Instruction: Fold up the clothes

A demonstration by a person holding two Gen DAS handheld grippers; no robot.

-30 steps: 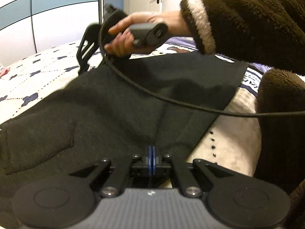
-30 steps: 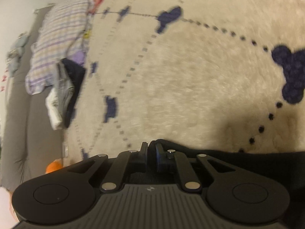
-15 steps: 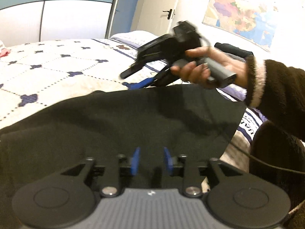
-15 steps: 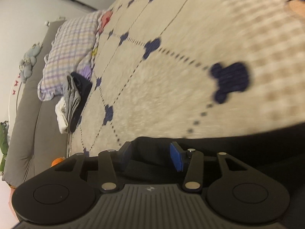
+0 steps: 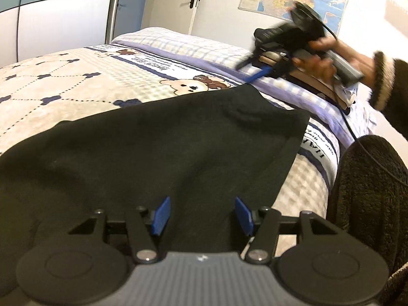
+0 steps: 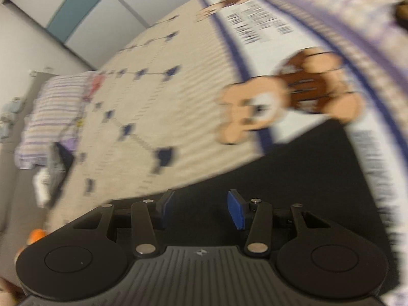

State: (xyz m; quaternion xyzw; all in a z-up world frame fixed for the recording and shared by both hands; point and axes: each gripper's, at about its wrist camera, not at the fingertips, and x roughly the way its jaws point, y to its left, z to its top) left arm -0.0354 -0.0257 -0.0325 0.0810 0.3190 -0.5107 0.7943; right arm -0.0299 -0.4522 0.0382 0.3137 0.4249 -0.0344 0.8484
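Note:
A black garment [image 5: 153, 153] lies spread flat on the bed's cream blanket [image 5: 63, 89]. My left gripper [image 5: 202, 214] hovers over the garment's near edge. Its jaws are opening and the blue pads [image 5: 160, 215] press on nothing. In the left wrist view a hand holds my right gripper [image 5: 252, 72] in the air beyond the garment's far right corner, blurred, with its fingers apart. In the blurred right wrist view, the right gripper [image 6: 201, 211] is open above the garment [image 6: 293, 178], nothing between its pads.
A brown fleece sleeve [image 5: 390, 86] and the person's body [image 5: 369, 191] fill the right side. A folded pile [image 5: 318, 86] lies behind the right gripper. A striped pillow [image 6: 51, 117] and stacked clothes [image 6: 54, 176] sit at the bed's far end. A door [image 5: 178, 2] stands behind.
Both grippers were shut on the black garment and have let go and opened. The right one rose and swung off to the right. The left one drew back a little.

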